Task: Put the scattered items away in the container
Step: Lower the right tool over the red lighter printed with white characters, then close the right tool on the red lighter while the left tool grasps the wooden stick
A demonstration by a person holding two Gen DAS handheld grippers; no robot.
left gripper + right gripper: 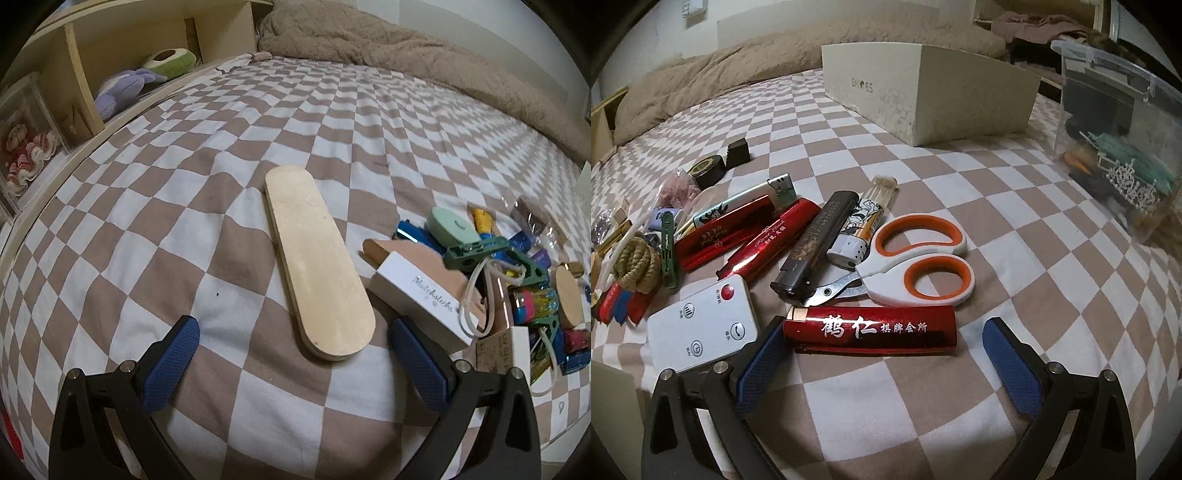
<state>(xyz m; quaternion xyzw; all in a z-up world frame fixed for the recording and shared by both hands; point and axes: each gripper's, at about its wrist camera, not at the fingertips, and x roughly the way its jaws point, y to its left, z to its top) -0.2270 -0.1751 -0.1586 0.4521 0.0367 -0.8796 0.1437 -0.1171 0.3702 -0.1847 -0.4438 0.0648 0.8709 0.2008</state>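
While both grippers point down at the bed, neither holds anything. The right gripper has its jaws wide open on each side of a red lighter that lies crosswise; the left pad seems to be at the lighter's end, the right pad stands apart from it, so I judge this lighter is the next thing to take. Just behind it lie scissors with orange handles, a white remote, and several more lighters side by side, with rope, a green clip and small packets further left. These things lie together in a loose heap, probably poured out there for sorting. The clear bin at the right, well apart from the heap, already has some small things inside, so it is likely the container; a white shoe box stands behind. The left gripper is also wide open and empty, and the near end of a wooden board lies between its pads without touching them. A matchstick box is just beside the board. The surface is a soft checked sheet in brown and white, so flat things may sink a little. A beige blanket is at the far end, and a shelf with plush toys is along the side.
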